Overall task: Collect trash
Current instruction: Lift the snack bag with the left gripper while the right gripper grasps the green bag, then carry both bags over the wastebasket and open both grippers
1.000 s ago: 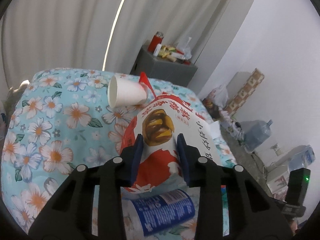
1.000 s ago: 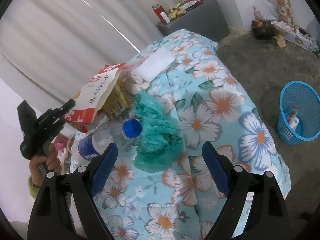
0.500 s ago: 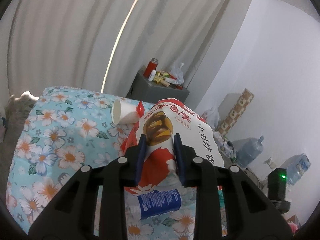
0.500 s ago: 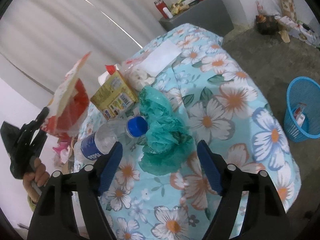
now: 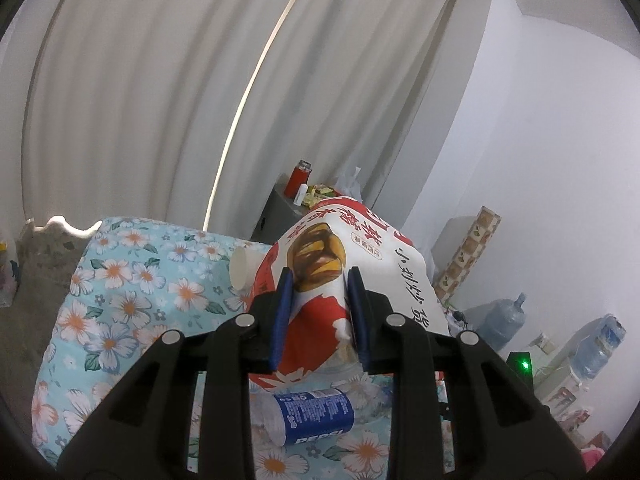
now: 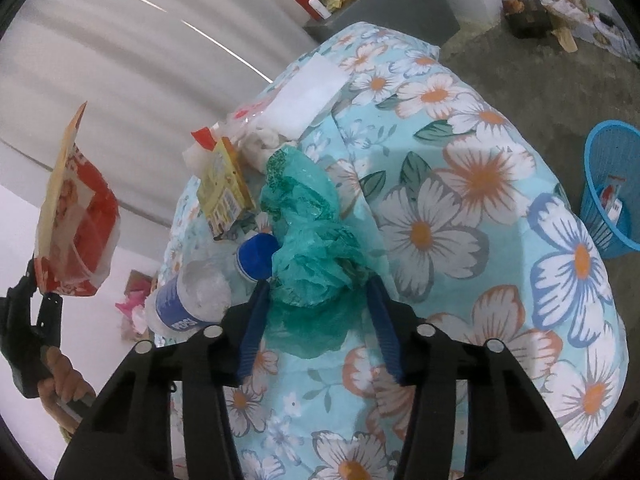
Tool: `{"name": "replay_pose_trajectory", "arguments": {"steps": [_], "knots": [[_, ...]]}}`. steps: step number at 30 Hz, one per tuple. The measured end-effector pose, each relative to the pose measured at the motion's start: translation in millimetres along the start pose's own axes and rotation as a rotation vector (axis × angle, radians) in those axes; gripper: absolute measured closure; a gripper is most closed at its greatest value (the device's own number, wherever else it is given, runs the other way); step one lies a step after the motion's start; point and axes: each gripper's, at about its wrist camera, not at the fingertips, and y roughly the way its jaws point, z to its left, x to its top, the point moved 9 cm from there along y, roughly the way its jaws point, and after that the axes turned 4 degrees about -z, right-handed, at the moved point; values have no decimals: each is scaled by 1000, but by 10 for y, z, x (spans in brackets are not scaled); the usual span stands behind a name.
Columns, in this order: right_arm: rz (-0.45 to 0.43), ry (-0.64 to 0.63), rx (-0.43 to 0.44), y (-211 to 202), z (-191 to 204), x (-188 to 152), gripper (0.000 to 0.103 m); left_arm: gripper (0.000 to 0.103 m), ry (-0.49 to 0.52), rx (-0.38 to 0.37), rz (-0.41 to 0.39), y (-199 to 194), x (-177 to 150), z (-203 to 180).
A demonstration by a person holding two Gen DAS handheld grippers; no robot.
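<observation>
Left wrist view: my left gripper (image 5: 319,304) clamps a red-and-white snack bag (image 5: 344,264), lifted above the flowered tablecloth (image 5: 120,292). A paper cup (image 5: 241,269) lies on its side behind the bag; a Pepsi bottle (image 5: 316,414) lies below it. Right wrist view: at far left I see that bag (image 6: 76,216) held in the air. My right gripper (image 6: 318,320) is spread wide, its fingers either side of a crumpled green plastic bag (image 6: 312,248) on the table. A blue wastebasket (image 6: 610,188) stands on the floor at far right.
</observation>
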Motion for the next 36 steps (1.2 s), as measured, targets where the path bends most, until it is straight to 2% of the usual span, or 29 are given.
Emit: {"name": "replay_pose_trajectory", "arguments": {"steps": [9, 18, 27, 36], "knots": [[-6, 31, 46, -156, -36, -58, 63, 78, 30, -11, 18, 74, -67, -135], [-68, 41, 91, -499, -81, -10, 64, 78, 69, -61, 49, 150, -125, -484], [-200, 103, 96, -1070, -411, 111, 64, 78, 137, -174, 97, 364, -226, -1229], [-350, 251, 65, -1701, -1242, 200, 64, 78, 209, -290, 219, 930, -619, -2207]]}}
